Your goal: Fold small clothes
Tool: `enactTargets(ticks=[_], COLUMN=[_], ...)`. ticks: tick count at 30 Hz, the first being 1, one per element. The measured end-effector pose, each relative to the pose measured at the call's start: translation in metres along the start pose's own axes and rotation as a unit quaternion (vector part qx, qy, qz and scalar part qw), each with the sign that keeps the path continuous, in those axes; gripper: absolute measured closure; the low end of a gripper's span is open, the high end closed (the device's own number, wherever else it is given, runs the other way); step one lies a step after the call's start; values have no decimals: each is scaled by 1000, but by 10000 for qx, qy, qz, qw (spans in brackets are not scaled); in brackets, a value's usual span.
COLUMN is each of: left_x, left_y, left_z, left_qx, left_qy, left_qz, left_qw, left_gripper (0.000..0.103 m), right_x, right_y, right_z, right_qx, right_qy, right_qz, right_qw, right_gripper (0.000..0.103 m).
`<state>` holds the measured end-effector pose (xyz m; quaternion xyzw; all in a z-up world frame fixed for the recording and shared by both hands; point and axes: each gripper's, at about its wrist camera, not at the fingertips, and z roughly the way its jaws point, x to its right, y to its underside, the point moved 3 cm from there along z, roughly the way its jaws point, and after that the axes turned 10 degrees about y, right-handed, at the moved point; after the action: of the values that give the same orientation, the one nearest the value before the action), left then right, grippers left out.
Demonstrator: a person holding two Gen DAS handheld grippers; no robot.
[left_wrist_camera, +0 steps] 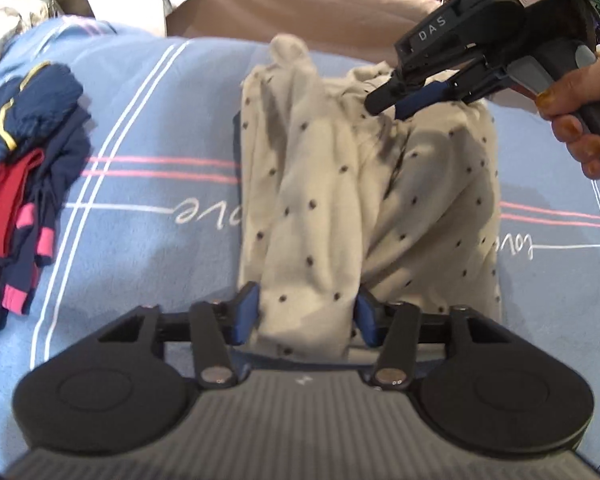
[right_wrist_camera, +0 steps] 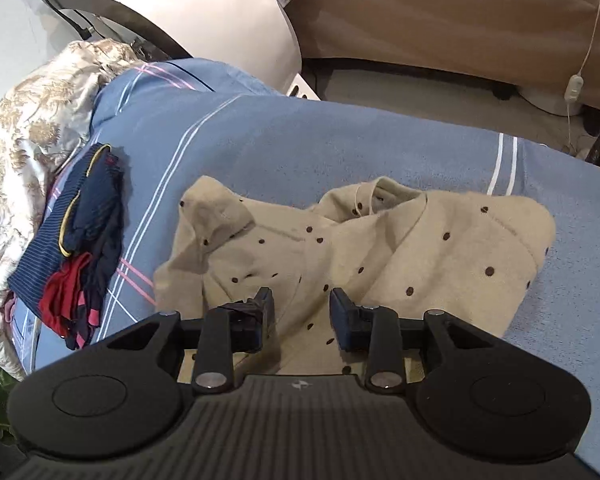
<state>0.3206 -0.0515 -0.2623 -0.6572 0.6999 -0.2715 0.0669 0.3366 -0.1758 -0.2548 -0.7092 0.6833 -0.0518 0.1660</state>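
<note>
Your left tool grasps a bunched fold of the cream cotton garment with dark dots, which lies on the blue striped bedsheet. Your right tool hovers released above it. A thick bunch may slip and undo the fold.

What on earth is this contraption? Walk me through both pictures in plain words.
No robot here: a person holds a trigger-operated tool in each hand, each with two fingers and its own camera looking along them. The left tool's view shows the left gripper closed on a fold of the beige dotted garment, with the right gripper hovering above, held by the hand. In the other tool's own view, the right gripper is open over the same garment. It lies on a blue blanket, beside a pile of navy and red clothes.
</note>
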Motion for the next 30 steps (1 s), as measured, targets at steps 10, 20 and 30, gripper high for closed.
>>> enactTargets(ticks=[10,20,30], left_x=[-24,-31,53], left_y=[-8,-1,-39], left_z=[-41,-67,-8], left_qx=[450,756,287], left_qy=[272,362,986], left_qz=[-659,-748,1809], left_qw=[9964,9937,9781], left_gripper=[78,56,31], right_x=[-38,-63,-11], right_y=[-37,-36,4], right_z=[-23,7,-60], right_qx=[581,637,1107], right_qy=[-730,-780,-323], right_qz=[86,189,-1198], right_qw=[9956,9947,9861], right_gripper=[99,70,58])
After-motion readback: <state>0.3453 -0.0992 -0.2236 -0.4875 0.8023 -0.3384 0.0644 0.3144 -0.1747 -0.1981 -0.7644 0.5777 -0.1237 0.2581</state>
